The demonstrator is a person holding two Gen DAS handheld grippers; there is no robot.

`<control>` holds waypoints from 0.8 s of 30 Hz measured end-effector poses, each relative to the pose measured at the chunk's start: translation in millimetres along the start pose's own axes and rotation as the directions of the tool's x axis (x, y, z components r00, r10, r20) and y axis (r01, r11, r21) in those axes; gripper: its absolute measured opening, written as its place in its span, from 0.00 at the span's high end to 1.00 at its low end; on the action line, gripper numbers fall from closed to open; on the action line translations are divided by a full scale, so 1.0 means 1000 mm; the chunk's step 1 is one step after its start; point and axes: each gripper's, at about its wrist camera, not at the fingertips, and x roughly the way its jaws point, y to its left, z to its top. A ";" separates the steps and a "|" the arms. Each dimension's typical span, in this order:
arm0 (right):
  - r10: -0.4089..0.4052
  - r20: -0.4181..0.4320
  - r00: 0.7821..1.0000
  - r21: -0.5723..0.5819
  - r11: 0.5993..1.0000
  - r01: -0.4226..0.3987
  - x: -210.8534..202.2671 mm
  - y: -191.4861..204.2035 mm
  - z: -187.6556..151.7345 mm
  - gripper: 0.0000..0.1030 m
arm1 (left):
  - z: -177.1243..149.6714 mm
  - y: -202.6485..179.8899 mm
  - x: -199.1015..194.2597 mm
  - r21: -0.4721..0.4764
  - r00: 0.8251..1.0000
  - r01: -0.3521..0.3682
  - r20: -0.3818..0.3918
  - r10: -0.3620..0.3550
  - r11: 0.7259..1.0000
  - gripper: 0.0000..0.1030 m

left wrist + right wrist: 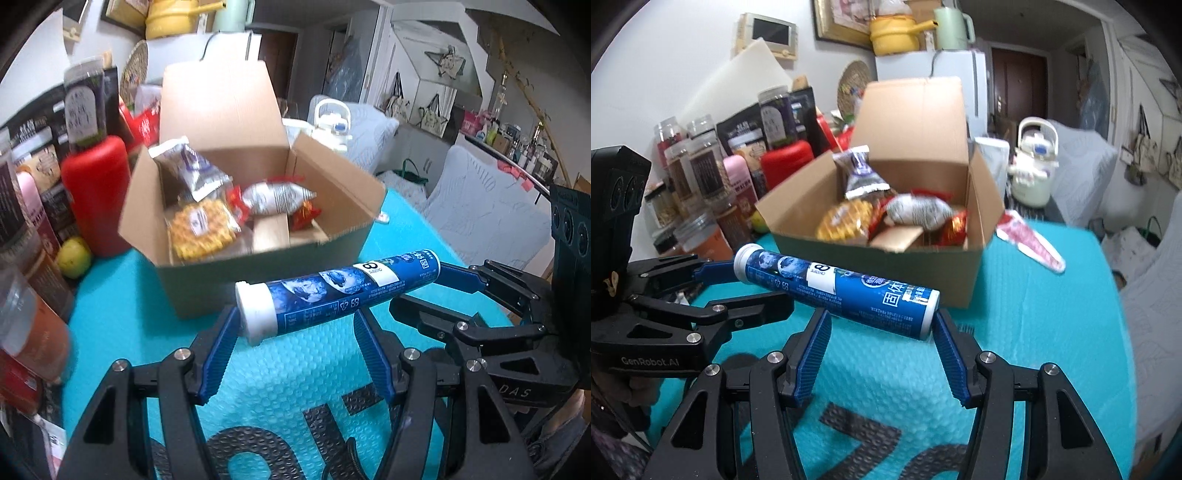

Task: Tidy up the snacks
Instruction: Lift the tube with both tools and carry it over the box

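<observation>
1. Clearly aloft, the blue tube (338,291) lies crosswise above the turquoise surface (295,369), just before the open cardboard box (258,206) (snack packets (273,197) inside).
2. Left tool (295,328) grips its white-capped end.
3. Right tool (882,325) grips the other end.
4. Jars (698,162) crowd beside the box.

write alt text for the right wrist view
A blue tube with a white cap hangs level above a teal mat, carried between the right claw and left claw, one at each end. Behind it sits an open cardboard box of snack packets.
</observation>
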 end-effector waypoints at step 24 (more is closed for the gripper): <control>-0.023 0.196 0.980 -0.078 0.996 0.039 -0.021 0.002 0.088 0.45 | 0.086 0.007 -0.038 0.053 0.977 -0.036 0.211 0.024 0.998 0.38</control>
